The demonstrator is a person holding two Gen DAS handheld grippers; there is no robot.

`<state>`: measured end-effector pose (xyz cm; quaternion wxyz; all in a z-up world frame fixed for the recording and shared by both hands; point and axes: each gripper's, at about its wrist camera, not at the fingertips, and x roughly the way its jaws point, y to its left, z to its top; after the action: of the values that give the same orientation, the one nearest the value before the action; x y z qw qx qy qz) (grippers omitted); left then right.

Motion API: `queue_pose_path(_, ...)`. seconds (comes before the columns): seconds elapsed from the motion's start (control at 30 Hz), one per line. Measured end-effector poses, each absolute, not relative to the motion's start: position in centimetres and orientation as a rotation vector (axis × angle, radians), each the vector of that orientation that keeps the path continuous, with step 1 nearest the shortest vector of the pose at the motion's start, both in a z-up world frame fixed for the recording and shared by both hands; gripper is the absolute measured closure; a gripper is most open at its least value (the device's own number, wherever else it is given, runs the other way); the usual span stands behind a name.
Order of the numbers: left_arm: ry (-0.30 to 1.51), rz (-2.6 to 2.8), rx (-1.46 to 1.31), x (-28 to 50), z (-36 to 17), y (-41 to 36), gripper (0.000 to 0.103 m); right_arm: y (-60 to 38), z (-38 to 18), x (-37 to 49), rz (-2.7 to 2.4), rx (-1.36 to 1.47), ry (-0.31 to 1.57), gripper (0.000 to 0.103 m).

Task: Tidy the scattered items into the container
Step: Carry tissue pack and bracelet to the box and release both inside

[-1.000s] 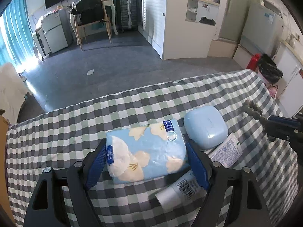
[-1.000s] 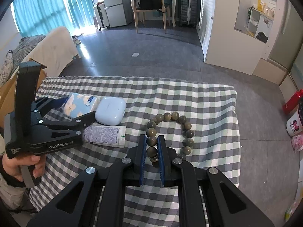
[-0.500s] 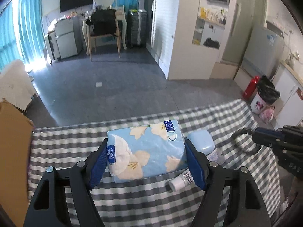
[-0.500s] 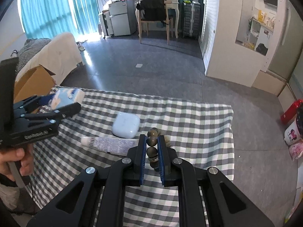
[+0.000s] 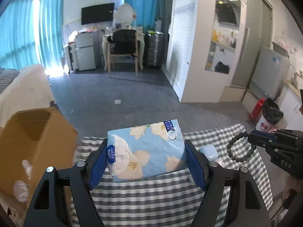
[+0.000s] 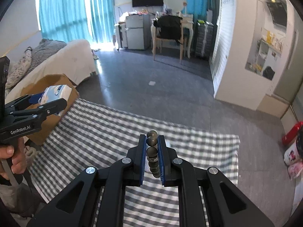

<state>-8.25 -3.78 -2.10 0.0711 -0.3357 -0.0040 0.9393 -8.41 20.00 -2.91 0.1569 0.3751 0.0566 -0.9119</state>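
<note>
**Both grippers loaded, box lies off to my left**

My left gripper is clamped on the blue floral tissue pack, its two blue pads pressing the pack's short ends, so the long axis runs straight across between the fingers. The pack hangs clear of the checked tablecloth. My right gripper is pinched narrow on the bead bracelet, a couple of beads poking out past the fingertips and the rest of the loop drooping below — in the left wrist view the bracelet dangles as a full ring off to that tool's right.

What the next move turns on is the cardboard box. It sits ahead and to the left of the left gripper, just beyond the table's left edge, with its open mouth facing up. In the right wrist view the box is far to the left, past the other tool and the pack. So I judge the left hand is the nearer one — it should swing left and release first. A pale blue case remains on the cloth beyond the pack.
</note>
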Motion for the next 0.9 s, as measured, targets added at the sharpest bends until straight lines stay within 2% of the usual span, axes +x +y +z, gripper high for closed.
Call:
queue_pose_path(0.5, -0.162, 3.152, -0.846, -3.0, 4.7, -17.8, 0.026, 7.7, 4.4, -9.0, -2.450, 0.818, 0.273, 0.092)
queue_pose_path(0.9, -0.212, 3.329, -0.860, 0.0, 5.7, -26.1, 0.026, -3.4, 6.6, -8.9, -2.287, 0.697, 0.277, 0.092)
